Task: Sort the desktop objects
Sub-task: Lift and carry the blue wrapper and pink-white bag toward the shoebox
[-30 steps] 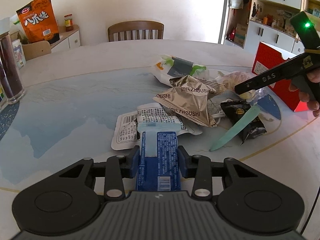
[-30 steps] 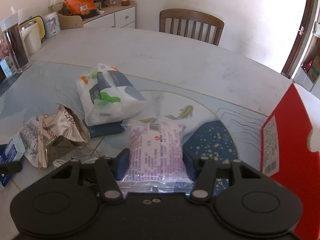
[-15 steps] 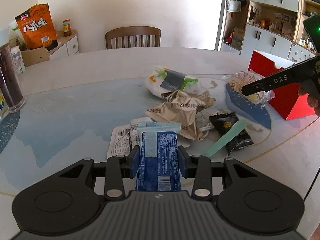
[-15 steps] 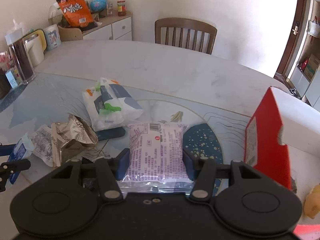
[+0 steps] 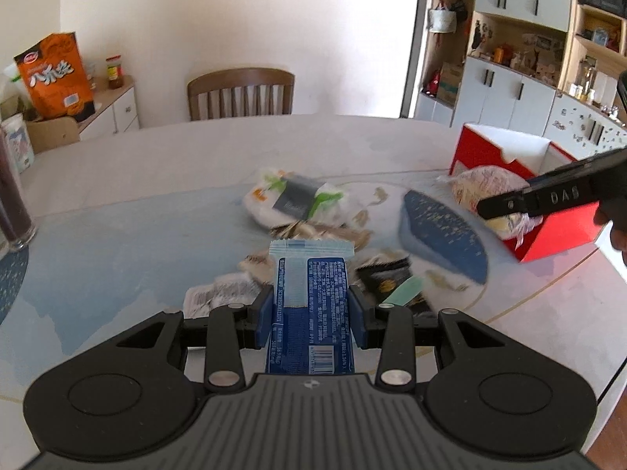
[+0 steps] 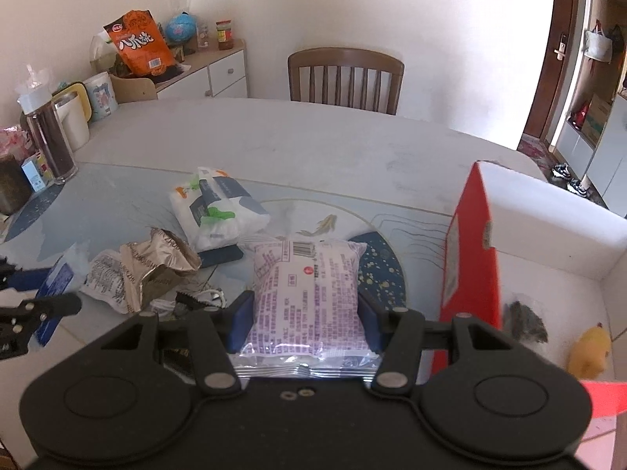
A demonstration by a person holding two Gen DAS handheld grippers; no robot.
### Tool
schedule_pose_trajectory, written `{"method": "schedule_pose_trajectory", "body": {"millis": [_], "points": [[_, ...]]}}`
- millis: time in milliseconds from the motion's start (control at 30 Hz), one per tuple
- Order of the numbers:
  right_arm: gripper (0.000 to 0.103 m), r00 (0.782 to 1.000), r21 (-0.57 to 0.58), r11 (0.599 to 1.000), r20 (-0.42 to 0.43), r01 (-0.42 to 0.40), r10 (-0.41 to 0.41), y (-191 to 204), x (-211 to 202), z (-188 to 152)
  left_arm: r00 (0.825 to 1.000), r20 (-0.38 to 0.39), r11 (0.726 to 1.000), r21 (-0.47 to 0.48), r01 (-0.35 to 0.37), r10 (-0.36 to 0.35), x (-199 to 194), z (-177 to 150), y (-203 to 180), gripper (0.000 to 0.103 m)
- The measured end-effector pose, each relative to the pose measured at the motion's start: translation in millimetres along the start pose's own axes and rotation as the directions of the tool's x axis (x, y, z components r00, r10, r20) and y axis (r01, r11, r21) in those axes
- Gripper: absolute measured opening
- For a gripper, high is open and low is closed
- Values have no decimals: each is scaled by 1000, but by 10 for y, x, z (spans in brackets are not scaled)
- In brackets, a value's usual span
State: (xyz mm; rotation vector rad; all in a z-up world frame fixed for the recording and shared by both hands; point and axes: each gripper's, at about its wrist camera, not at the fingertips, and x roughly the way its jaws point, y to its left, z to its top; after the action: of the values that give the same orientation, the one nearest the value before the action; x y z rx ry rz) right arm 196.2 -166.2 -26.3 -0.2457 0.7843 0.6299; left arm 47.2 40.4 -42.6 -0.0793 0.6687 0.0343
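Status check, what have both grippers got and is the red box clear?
Left gripper shut on blue packet. Right gripper shut on purple packet, beside red box. Nothing blocking box opening.

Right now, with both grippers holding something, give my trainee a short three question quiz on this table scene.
1. True or false: the left gripper is shut on a blue packet.
2. What does the right gripper hold? A) orange bag B) purple-printed packet C) glass jar
3. Fill in: the storage box to the right of the right gripper is ____ outside, white inside.

Key: 1 true; 2 B; 3 red.
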Motion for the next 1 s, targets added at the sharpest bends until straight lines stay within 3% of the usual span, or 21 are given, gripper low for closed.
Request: {"method": "schedule_pose_trajectory", "body": {"millis": [367,1000], "points": [[55,998,23,1000,56,11,-12,-83,-472,43,998,50,999,3,46,-46,-151,445,-402,38],[55,973,141,975,128,171,-190,-685,-1039,47,987,118,994,49,101,-106,-164,1110,-1235,38]]}}
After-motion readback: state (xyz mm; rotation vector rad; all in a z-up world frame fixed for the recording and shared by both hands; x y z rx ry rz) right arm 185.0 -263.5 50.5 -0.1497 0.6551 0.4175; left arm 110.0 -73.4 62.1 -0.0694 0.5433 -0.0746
